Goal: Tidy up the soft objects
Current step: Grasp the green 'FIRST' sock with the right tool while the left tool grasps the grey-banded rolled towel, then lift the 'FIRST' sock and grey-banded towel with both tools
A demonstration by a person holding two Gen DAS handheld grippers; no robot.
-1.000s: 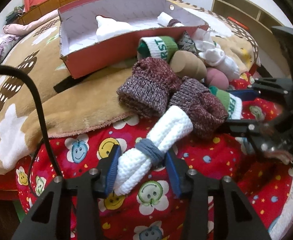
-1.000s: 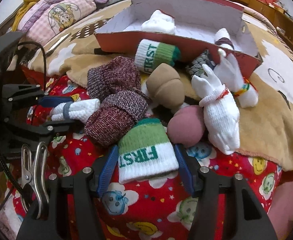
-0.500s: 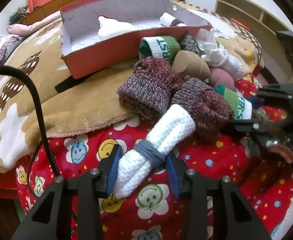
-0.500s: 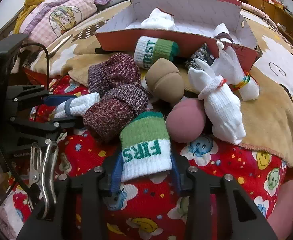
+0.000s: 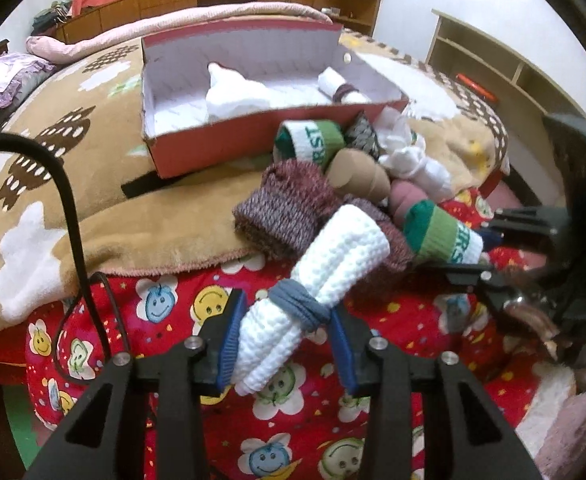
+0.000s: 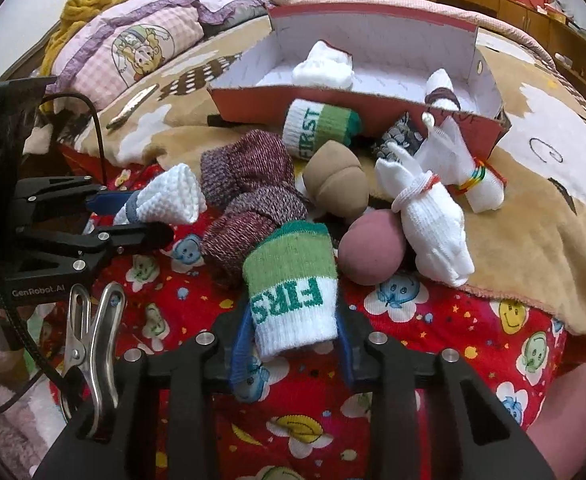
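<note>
Now, left wrist view: left gripper closing, blue pads pinching white waffle sock roll with grey band, roll pointing toward 1 o'clock. Red box at 12 o'clock on tan blanket.

Right wrist view: right gripper closing, pads squeezing green-white FIRST sock. Maroon sock bundle at 11 o'clock, pink ball at 1 o'clock, box beyond.
</note>
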